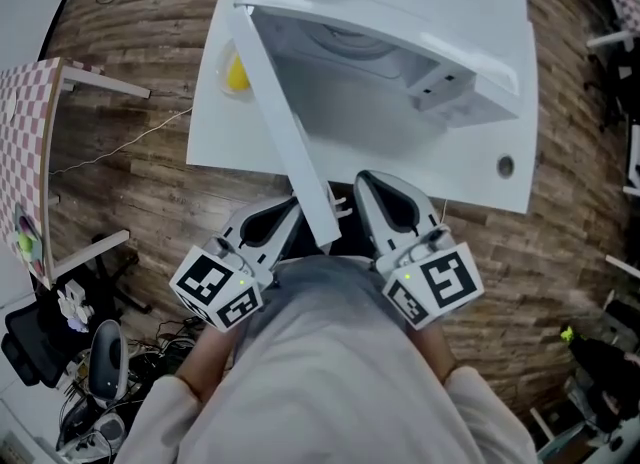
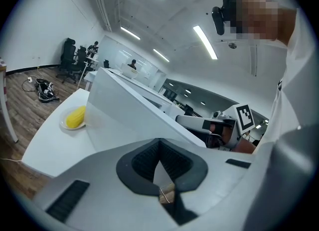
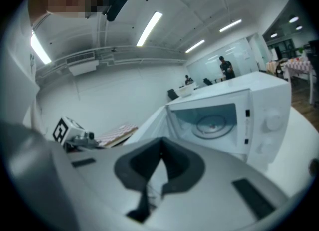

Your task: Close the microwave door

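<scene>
While the microwave [image 1: 400, 12] stands on the white surface [image 1: 215, 147], its door [image 1: 290, 132] is swung wide open toward the person, hinged at the left of the cavity, and its free edge overhangs the near edge of the surface. The left gripper [image 1: 262, 227] is just beside that free edge on its left and the right gripper [image 1: 388, 202] just beside it on its right, both held close to the person's body. Contact with the door cannot be confirmed for either. In the left gripper view the jaws are closed tip to tip with nothing between them, and the right gripper view shows the same. The right gripper view looks into the open cavity, where the turntable [image 3: 212, 124] is visible. A small plate [image 1: 228, 87] bearing a yellow item [image 1: 237, 72] sits on the surface left of the microwave, on the outer side of the door
</scene>
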Available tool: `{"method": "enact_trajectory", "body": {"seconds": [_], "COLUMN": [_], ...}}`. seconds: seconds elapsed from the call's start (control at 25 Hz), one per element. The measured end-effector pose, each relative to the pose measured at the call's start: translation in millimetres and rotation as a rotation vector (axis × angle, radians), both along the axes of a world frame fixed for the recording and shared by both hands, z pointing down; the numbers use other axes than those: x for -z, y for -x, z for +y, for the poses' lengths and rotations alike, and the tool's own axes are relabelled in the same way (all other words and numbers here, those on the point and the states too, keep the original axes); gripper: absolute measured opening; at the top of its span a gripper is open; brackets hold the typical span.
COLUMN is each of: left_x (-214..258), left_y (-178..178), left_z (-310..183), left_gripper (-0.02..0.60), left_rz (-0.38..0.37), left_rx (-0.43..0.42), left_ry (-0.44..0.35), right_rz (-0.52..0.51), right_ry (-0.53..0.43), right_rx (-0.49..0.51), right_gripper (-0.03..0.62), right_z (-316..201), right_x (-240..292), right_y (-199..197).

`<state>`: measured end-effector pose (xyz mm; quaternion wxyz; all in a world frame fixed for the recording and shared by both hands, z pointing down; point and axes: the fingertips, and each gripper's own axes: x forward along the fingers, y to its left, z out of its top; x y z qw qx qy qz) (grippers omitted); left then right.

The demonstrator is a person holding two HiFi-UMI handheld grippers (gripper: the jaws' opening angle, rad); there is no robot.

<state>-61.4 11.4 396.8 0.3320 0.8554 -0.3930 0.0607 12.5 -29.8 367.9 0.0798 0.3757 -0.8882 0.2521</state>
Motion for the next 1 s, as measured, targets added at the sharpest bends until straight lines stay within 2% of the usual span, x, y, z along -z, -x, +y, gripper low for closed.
{"method": "enact_trajectory", "body": {"seconds": [1.0], "left_x": [3], "left_y": [-46], "left_z": [-26], "left_gripper": [0.017], "left_rz": [0.02], "left_rx": [-0.078], "left_ry": [0.003], "right_rz": [-0.017], "right_ry": [0.005], "right_rx": [-0.068], "right_gripper": [0.021], "right_z": [-23], "right_x": [2], "right_y": [-45]}}
